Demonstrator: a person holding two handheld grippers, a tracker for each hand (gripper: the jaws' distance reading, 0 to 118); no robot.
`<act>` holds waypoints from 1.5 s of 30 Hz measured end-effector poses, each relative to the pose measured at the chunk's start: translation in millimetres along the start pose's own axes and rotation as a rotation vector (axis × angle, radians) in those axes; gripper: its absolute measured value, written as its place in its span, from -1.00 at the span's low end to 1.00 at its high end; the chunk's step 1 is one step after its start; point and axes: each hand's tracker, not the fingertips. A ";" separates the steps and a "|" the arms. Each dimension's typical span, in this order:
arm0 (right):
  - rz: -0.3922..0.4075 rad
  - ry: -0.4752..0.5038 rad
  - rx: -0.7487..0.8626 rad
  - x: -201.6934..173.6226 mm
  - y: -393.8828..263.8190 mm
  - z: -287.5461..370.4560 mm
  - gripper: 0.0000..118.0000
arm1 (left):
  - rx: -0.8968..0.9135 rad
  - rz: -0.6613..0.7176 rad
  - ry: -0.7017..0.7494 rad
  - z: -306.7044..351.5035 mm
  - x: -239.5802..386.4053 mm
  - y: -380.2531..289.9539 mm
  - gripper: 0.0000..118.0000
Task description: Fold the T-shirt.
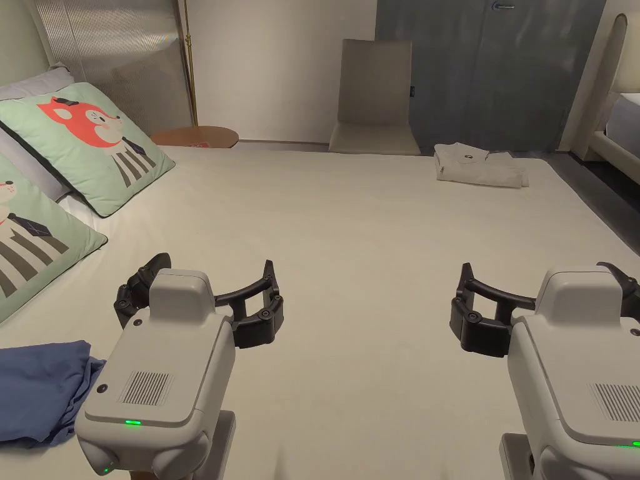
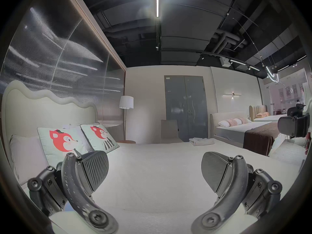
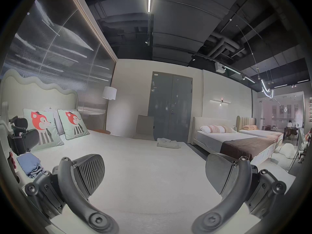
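A pale bed lies bare under two empty, wide-open grippers, left and right; likely next, fetching the crumpled blue T-shirt beside the left one.

a furniture showroom set up as bedrooms: beyond the left gripper lies a made bed with fox cushions; more beds stand off its right side under an exposed black ceiling.

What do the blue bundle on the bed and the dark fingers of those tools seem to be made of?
Blue bundle: soft woven cloth, matte, going by its limp creases.
Fingers: probably hard plastic or rubber, dull black, with ribbed faces.
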 end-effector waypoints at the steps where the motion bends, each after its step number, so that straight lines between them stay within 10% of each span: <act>1: -0.001 0.001 0.000 -0.1 0.2 -0.1 0.99 | 0.000 0.000 0.000 0.2 0.0 -0.2 0.86; 45: -0.001 0.013 0.006 -1.3 -0.5 -3.3 0.99 | -0.004 -0.001 -0.005 0.5 -0.4 -1.8 0.86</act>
